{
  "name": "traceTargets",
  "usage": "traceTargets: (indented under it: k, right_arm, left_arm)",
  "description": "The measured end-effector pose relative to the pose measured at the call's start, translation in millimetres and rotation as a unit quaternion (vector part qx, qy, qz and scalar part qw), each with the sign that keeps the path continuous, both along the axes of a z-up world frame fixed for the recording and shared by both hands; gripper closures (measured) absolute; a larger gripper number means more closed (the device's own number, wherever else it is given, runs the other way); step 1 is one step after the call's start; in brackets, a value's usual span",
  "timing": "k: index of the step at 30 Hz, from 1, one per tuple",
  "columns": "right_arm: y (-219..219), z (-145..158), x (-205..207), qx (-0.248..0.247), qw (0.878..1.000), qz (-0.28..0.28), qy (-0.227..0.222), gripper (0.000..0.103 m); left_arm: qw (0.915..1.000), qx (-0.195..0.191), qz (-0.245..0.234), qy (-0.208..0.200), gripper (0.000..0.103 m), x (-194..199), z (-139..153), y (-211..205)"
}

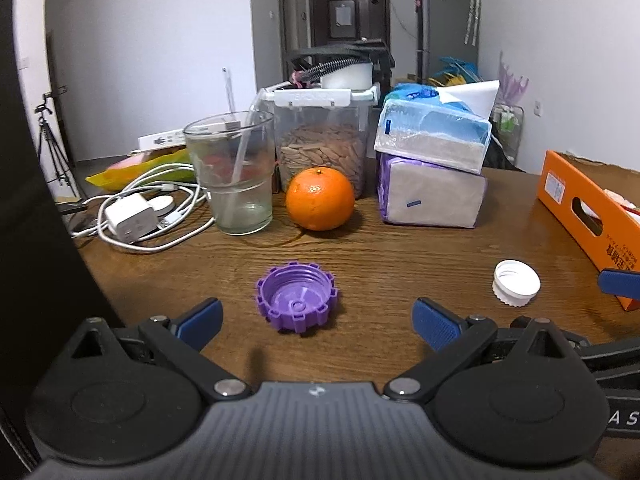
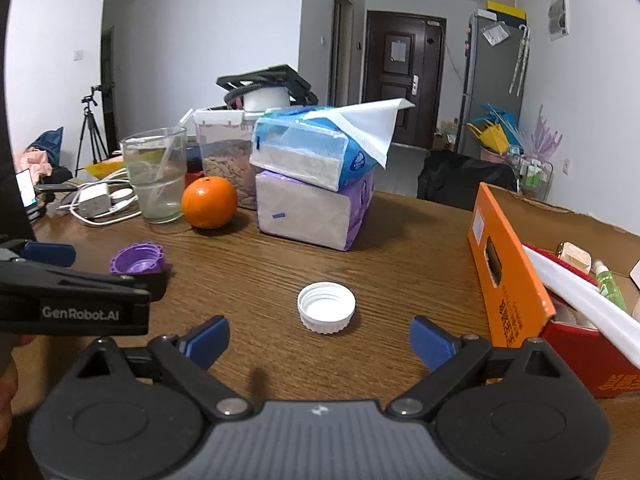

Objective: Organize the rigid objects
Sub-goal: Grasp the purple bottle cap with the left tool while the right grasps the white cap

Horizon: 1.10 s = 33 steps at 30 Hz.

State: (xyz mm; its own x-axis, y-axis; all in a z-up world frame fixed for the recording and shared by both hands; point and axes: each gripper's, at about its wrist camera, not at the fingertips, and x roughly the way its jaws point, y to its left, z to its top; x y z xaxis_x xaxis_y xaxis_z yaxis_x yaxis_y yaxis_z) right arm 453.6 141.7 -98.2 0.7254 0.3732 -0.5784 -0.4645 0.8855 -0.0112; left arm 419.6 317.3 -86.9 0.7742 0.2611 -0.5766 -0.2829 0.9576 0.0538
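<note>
At the bottom of my left view the left gripper (image 1: 318, 322) stands wide open and empty, the purple cap (image 1: 297, 297) lying open side up on the table (image 1: 400, 256) just ahead between its fingertips. My right gripper (image 2: 319, 338) is likewise spread wide with nothing held, the white cap (image 2: 326, 306) lying just beyond its tips at frame centre. Farther back I see an orange (image 1: 320, 198), a glass (image 1: 234, 174) left of it, stacked tissue packs (image 1: 432, 172) right of it, and an orange box (image 2: 516, 280) at the right edge.
</note>
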Motion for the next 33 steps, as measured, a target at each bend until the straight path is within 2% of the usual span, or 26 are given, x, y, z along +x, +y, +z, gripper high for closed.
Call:
traceTargets:
  k: [6,14,17,19,20,30,33]
  right_arm:
    - [7.9,-4.0,13.6,-0.004,1.000,-0.026,0.014,0.008]
    - [10.3,-7.3,22.3,-0.007,0.999,-0.046,0.020,0.009]
    - [11.3,-7.8,22.5,-0.009,0.999,-0.049,0.019,0.009]
    - [11.7,-8.3,23.5,-0.009,0.998,-0.051,0.019,0.009]
    - [11.7,-8.5,24.3,-0.009,0.998,-0.052,0.020,0.009]
    - [15.3,-13.3,36.0,-0.008,0.998,-0.062,0.032,0.020]
    - [15.6,-13.8,38.3,-0.006,0.998,-0.061,0.035,0.030]
  left_arm:
    - [0.9999,-0.008,-0.013,0.008,0.000,14.2,-2.0,12.4]
    - [0.9994,-0.017,-0.020,0.022,0.012,25.7,-6.9,22.5]
    - [0.9991,-0.021,-0.022,0.028,0.024,28.6,-8.5,23.2]
    - [0.9989,-0.026,-0.020,0.032,0.045,30.0,-10.2,25.0]
    - [0.9988,-0.030,-0.020,0.034,0.049,30.5,-10.8,26.0]
    - [0.9992,-0.026,-0.020,0.024,0.049,27.6,-7.0,24.1]
    - [0.9992,-0.025,-0.021,0.022,0.049,27.2,-6.7,23.6]
